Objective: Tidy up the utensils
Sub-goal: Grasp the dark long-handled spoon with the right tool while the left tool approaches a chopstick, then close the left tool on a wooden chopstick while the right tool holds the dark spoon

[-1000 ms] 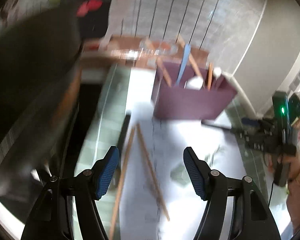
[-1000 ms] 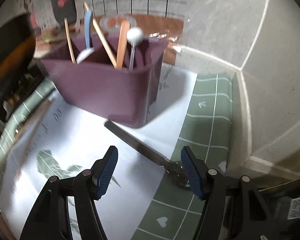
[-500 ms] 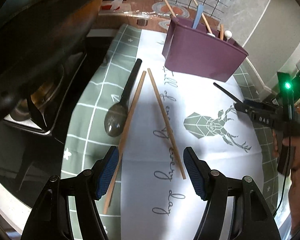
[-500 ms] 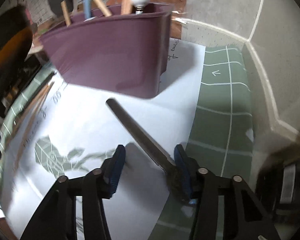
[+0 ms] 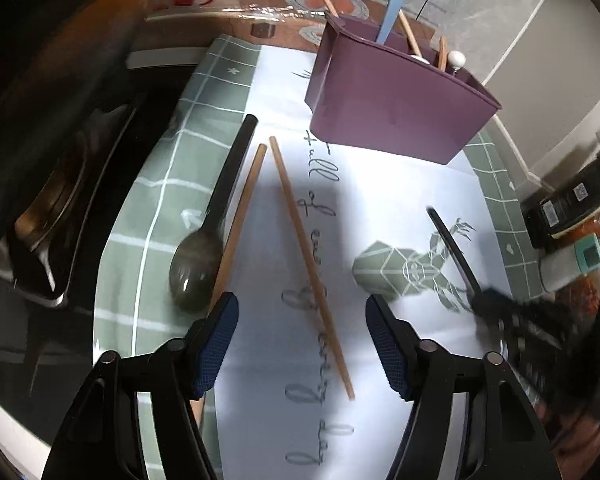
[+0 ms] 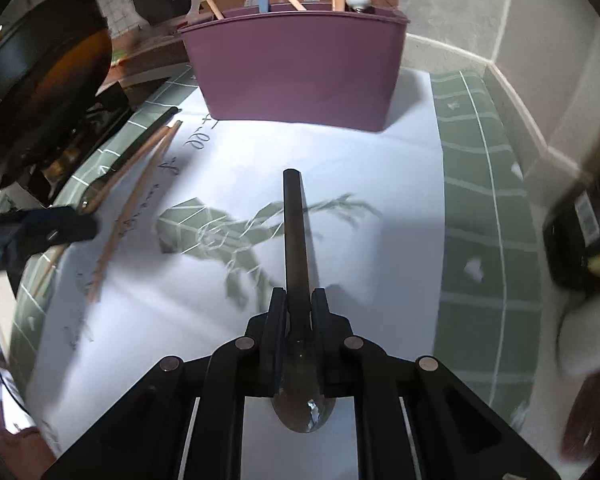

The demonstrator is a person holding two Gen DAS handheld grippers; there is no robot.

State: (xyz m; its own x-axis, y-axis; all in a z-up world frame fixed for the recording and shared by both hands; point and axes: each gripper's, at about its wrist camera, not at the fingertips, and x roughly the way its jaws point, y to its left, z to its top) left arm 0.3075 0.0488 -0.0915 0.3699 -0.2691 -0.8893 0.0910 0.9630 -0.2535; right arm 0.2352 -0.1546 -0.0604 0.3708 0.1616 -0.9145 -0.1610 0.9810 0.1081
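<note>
Right gripper (image 6: pixel 296 312) now pinched the dark spoon (image 6: pixel 294 240).
It had been spread 1 s earlier; left gripper (image 5: pixel 300 340) stayed spread over 2 chopsticks (image 5: pixel 308 264), purple caddy (image 6: pixel 296 68) next.

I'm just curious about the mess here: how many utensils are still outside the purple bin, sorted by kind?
Spoons: 2, one lying on the mat, one clamped in the right gripper by its handle.
Chopsticks: 2, one beside the lying spoon, one on the white paper.
Total: 4 outside the purple bin. The left gripper is open.
</note>
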